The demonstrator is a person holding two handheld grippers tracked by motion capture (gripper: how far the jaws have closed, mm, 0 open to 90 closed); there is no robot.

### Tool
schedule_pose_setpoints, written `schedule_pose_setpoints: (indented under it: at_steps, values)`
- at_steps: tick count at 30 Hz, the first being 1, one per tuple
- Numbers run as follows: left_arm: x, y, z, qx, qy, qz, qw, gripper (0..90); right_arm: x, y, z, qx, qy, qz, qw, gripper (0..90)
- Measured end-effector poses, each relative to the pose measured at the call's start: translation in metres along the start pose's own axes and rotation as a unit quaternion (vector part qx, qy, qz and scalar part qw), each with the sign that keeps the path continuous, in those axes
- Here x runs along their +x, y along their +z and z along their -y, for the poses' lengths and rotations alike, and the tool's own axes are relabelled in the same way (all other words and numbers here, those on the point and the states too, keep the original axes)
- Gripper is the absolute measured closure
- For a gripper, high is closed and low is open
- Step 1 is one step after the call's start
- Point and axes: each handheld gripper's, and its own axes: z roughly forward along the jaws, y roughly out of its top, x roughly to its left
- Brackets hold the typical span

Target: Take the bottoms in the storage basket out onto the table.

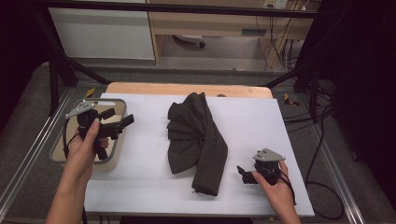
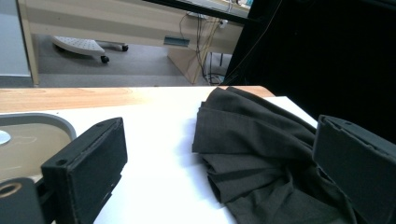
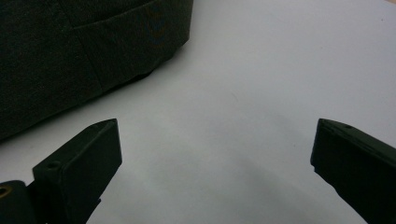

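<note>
A dark garment (image 1: pixel 198 137) was seen bunched mid-table on the white sheet (image 1: pixel 140 182). Left gripper (image 1: pixel 122 122) was held wide over a grey tray (image 1: pixel 119 105); right gripper (image 1: pixel 243 173) wide, empty, near the hem. Approach judged underway; a hem grasp needed next. Desk and cables were seen behind.

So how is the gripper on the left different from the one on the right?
The left gripper is held over the clear bin at the table's left edge, while the right gripper sits low over the white table, near the dark cloth. The left gripper points across the table toward the cloth's upper folds; the right gripper points at its lower end. Both have black jaws spread wide apart, holding nothing, and a grey plate on top.
</note>
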Motion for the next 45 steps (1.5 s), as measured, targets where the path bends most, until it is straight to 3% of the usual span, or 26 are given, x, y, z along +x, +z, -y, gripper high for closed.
schedule_pose_setpoints:
  at_steps: [4, 7, 10, 13, 16, 20, 23, 26, 31, 36, 43, 45]
  values:
    - [-0.002, 0.001, 0.0, 0.004, 0.013, -0.02, 0.9997, 3.4, -0.001, -0.001, 0.0, 0.0, 0.006, -0.003, 1.0, 2.3]
    - [-0.002, 0.003, -0.001, -0.001, 0.0, -0.009, 1.0, 4.1, -0.002, 0.0, 0.0, 0.001, 0.008, -0.005, 1.0, 2.5]
    - [-0.003, 0.004, -0.002, 0.003, -0.004, -0.018, 0.9998, 4.2, -0.002, -0.001, 0.001, 0.001, 0.008, -0.007, 0.9999, 2.4]
    - [-0.007, 0.0, -0.001, -0.011, -0.034, -0.017, 0.9992, 7.3, -0.002, -0.001, 0.001, 0.002, 0.006, -0.007, 1.0, 2.4]
    - [-0.008, -0.004, -0.003, -0.006, -0.018, -0.025, 0.9995, 6.5, -0.002, 0.0, 0.001, 0.0, 0.004, -0.008, 1.0, 2.5]
    - [-0.001, -0.013, -0.005, -0.007, -0.011, -0.034, 0.9993, 6.9, -0.002, -0.002, 0.001, 0.003, 0.006, -0.008, 0.9999, 2.4]
    - [0.0, -0.019, -0.003, 0.014, 0.016, -0.054, 0.9983, 8.4, -0.003, -0.004, 0.002, 0.0, 0.007, -0.008, 0.9999, 2.4]
    - [0.003, -0.027, -0.001, 0.011, 0.011, -0.049, 0.9987, 7.9, -0.006, -0.005, 0.003, 0.0, 0.01, -0.007, 0.9999, 2.4]
    - [0.011, -0.041, 0.002, 0.012, 0.022, -0.059, 0.9979, 7.9, -0.007, -0.006, 0.004, 0.001, 0.012, -0.005, 0.9999, 2.4]
    - [0.017, -0.048, 0.009, 0.023, 0.043, -0.075, 0.996, 8.1, -0.008, -0.005, 0.004, 0.004, 0.016, -0.003, 0.9999, 2.5]
    - [0.014, -0.046, 0.026, 0.057, 0.069, -0.04, 0.9952, 8.0, -0.01, -0.005, 0.005, 0.003, 0.021, 0.003, 0.9998, 2.5]
    - [0.013, -0.046, 0.031, 0.062, 0.076, -0.039, 0.9944, 7.7, -0.011, -0.007, 0.005, -0.001, 0.027, 0.002, 0.9996, 2.3]
